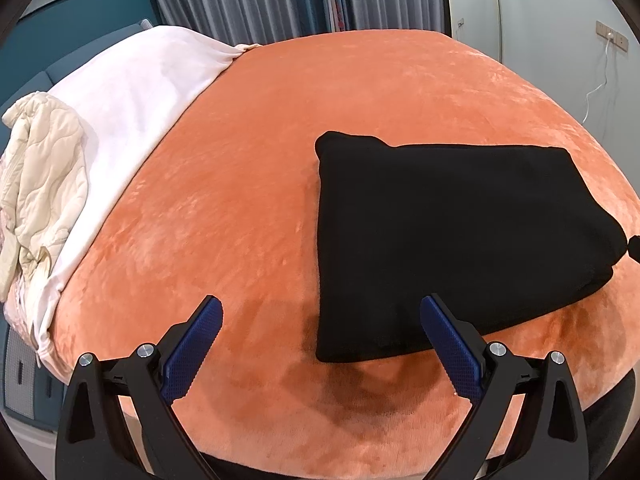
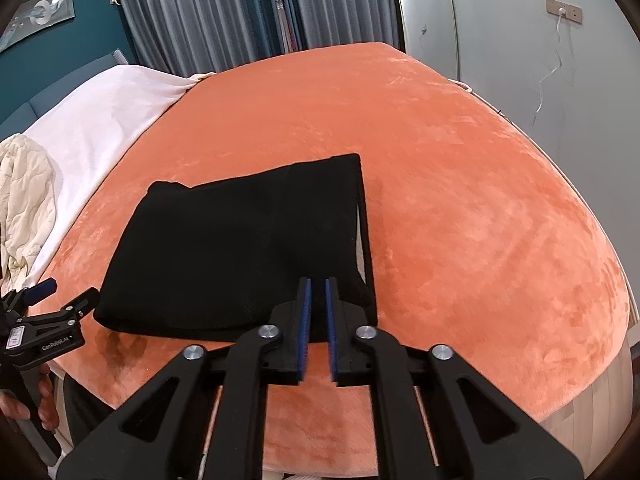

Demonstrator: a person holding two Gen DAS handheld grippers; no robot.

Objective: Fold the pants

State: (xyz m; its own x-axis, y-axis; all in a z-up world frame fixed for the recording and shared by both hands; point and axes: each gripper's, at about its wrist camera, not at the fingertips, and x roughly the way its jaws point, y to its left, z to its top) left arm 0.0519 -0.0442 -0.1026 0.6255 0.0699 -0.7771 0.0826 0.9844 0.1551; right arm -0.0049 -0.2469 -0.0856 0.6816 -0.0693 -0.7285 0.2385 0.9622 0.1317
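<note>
Already the black knit pants (image 2: 240,248) lie folded square on the orange plush bedspread (image 2: 460,160), left gripper (image 1: 320,312) wide open, right gripper (image 2: 316,284) barely parted, both empty.

The pants (image 1: 460,240) run off the left-wrist view's right edge; the cream quilt (image 2: 24,196) is cropped.

Left gripper (image 1: 320,310) jaws spread wide, empty; right gripper (image 2: 316,286) jaws narrowly apart, gripping nothing.
</note>
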